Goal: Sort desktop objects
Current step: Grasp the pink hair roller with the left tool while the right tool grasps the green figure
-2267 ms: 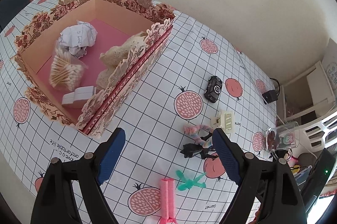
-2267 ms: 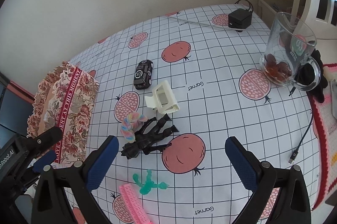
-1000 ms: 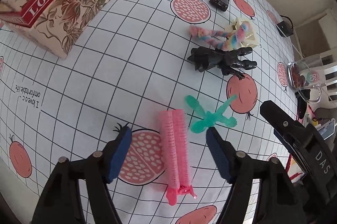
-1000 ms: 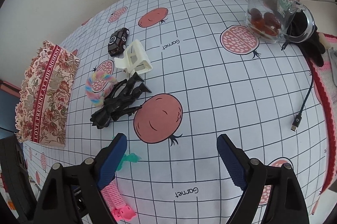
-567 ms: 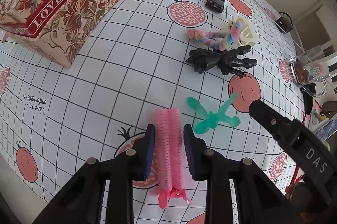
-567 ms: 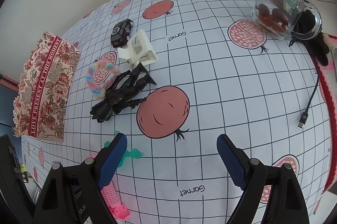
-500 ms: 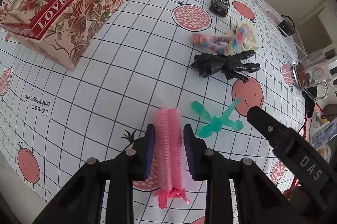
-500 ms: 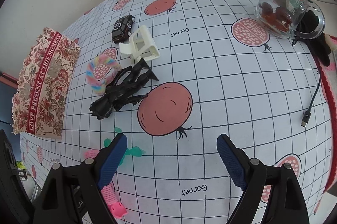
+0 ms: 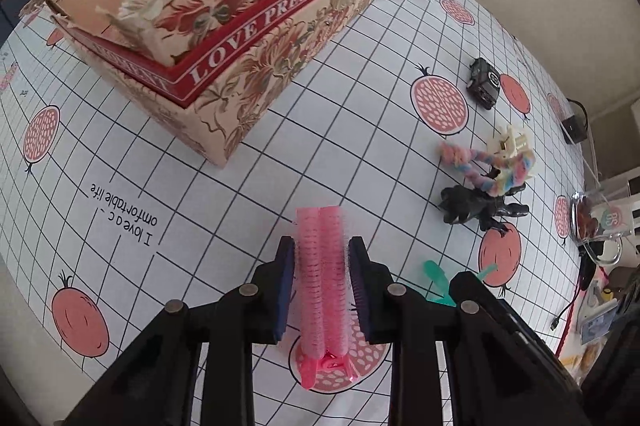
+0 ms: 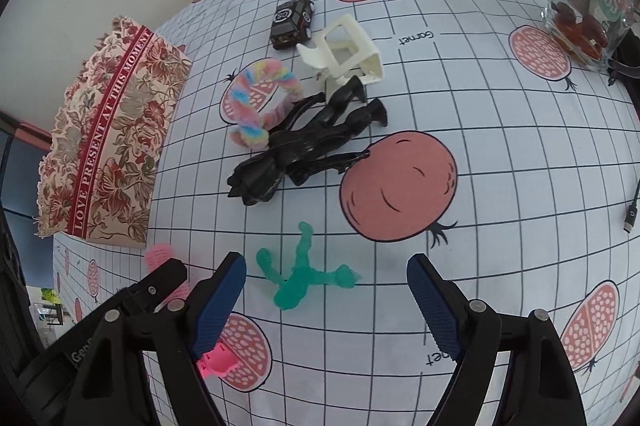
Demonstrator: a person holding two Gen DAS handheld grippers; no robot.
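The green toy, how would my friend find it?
Start at the flowery box, then the black figure lying beside it. Just nearer the right gripper, whose jaws are closing around nothing yet, lies the green toy: the only see-through green, star-shaped thing.

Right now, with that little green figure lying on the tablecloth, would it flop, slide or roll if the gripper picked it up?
The green figure looks like thin moulded plastic, so probably light and a bit bendy at the limbs. It lies flat with limbs spread, so rolling seems unlikely. Those skinny limbs give the closing right gripper little to pinch, so it may twist or slip on the tablecloth.
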